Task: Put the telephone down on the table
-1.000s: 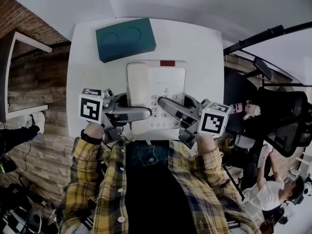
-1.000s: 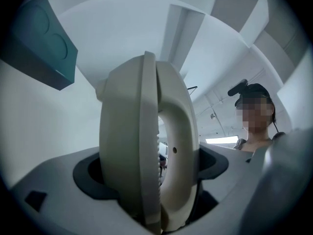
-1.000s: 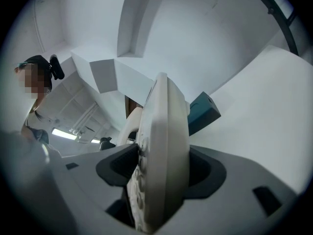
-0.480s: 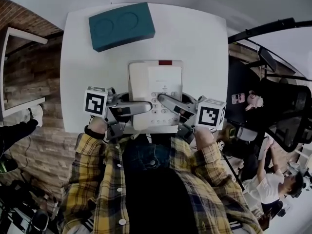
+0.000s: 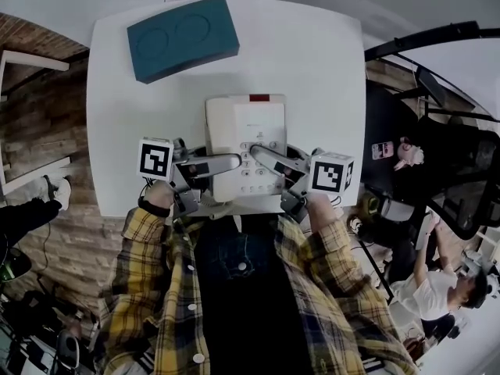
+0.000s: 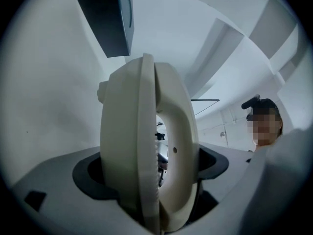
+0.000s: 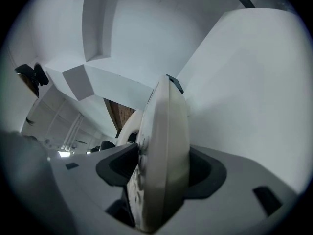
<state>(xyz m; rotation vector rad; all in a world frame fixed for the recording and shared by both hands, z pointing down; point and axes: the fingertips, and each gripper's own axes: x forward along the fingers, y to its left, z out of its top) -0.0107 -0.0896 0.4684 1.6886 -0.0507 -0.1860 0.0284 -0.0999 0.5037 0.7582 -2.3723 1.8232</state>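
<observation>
A cream desk telephone (image 5: 244, 135) with its handset and keypad facing up hangs level over the near part of the white table (image 5: 320, 76). My left gripper (image 5: 228, 163) is shut on its left side and my right gripper (image 5: 260, 153) on its right side. In the left gripper view the telephone (image 6: 122, 146) stands edge-on between the jaws of my left gripper (image 6: 149, 173), handset side toward the camera. The right gripper view shows the telephone (image 7: 164, 141) clamped in my right gripper (image 7: 164, 173). Whether its base touches the table I cannot tell.
A teal box (image 5: 182, 37) with two round hollows lies at the table's far left; it shows in the left gripper view as well (image 6: 110, 13). A black office chair (image 5: 461, 178) and a person (image 5: 437, 295) are to the right. A brick floor (image 5: 47, 131) lies to the left.
Both grippers have sunk toward the table with the telephone held between them, and both have rolled a little. The grip has not changed.
</observation>
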